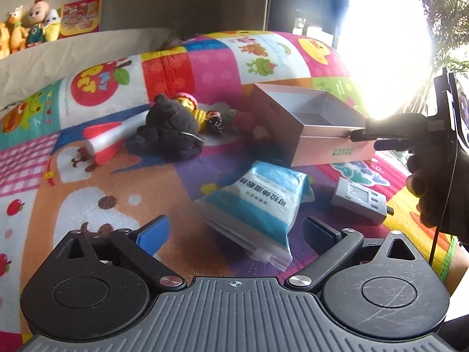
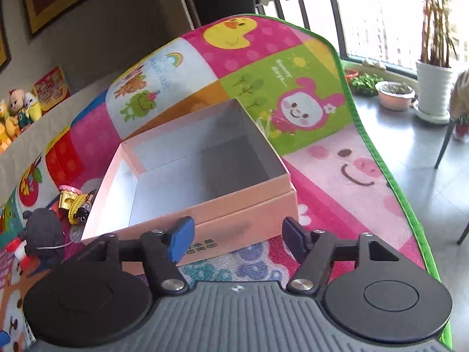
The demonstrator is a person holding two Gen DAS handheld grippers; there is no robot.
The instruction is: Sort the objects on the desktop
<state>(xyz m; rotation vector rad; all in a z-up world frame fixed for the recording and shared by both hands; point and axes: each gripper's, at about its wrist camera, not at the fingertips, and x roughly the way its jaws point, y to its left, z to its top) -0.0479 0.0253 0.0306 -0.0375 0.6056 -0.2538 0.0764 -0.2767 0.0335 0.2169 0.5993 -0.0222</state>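
Observation:
My left gripper (image 1: 236, 233) is open and empty, just above a blue and white plastic packet (image 1: 258, 205) lying on the colourful mat. A small grey device (image 1: 362, 201) lies to its right. An open pink box (image 1: 310, 123) stands behind them, empty inside. A black plush bear (image 1: 173, 129), small dolls (image 1: 202, 114) and a red and white roll (image 1: 107, 140) lie further left. My right gripper (image 2: 236, 239) is open and empty, hovering at the near wall of the pink box (image 2: 205, 161); it also shows in the left wrist view (image 1: 378, 139).
The colourful play mat (image 2: 337, 152) has a green edge on the right, with grey floor and plant pots (image 2: 395, 94) beyond. Plush toys (image 1: 32, 26) sit on a ledge at the back left. Strong window glare fills the upper right of the left wrist view.

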